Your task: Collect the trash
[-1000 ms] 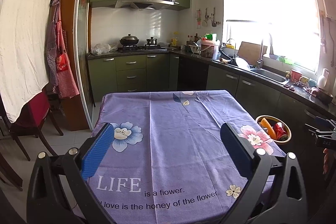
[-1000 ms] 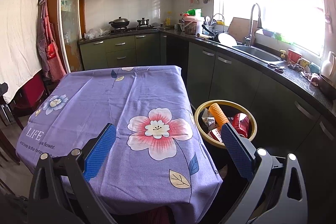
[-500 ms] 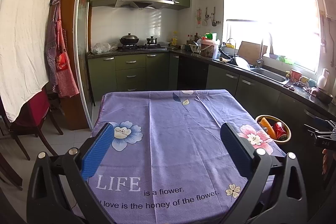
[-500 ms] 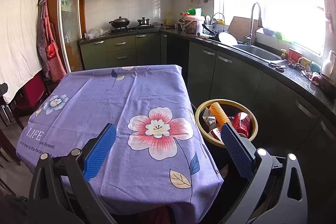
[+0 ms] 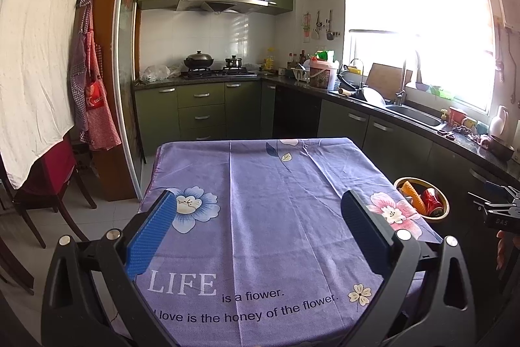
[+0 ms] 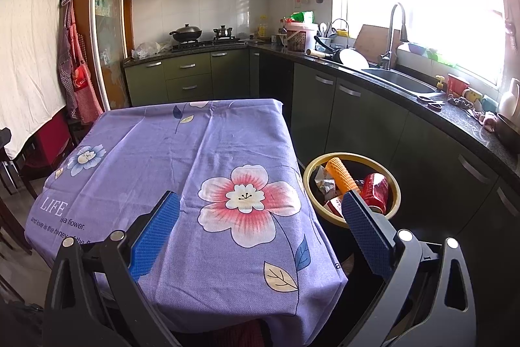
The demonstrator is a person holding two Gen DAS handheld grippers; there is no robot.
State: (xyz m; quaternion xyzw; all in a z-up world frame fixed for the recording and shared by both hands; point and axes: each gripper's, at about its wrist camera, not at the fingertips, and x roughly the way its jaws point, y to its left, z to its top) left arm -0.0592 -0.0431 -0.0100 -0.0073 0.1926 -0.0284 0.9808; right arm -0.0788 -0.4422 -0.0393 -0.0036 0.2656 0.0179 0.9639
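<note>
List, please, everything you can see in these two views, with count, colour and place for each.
tablecloth: one, purple with flowers and lettering, covering the table
trash bin: one, yellow rim, on the floor right of the table
red can: one, inside the bin
orange foam sleeve: one, inside the bin
crumpled paper: one, whitish, inside the bin
wok: one, black, on the stove
aprons: two, checked, hanging by the door frame
sink: one, steel, under the window
left gripper: open, empty, over the table
right gripper: open, empty, near the bin

Sunlit window (image 5: 419, 31) above green kitchen cabinets (image 5: 201, 109).
</note>
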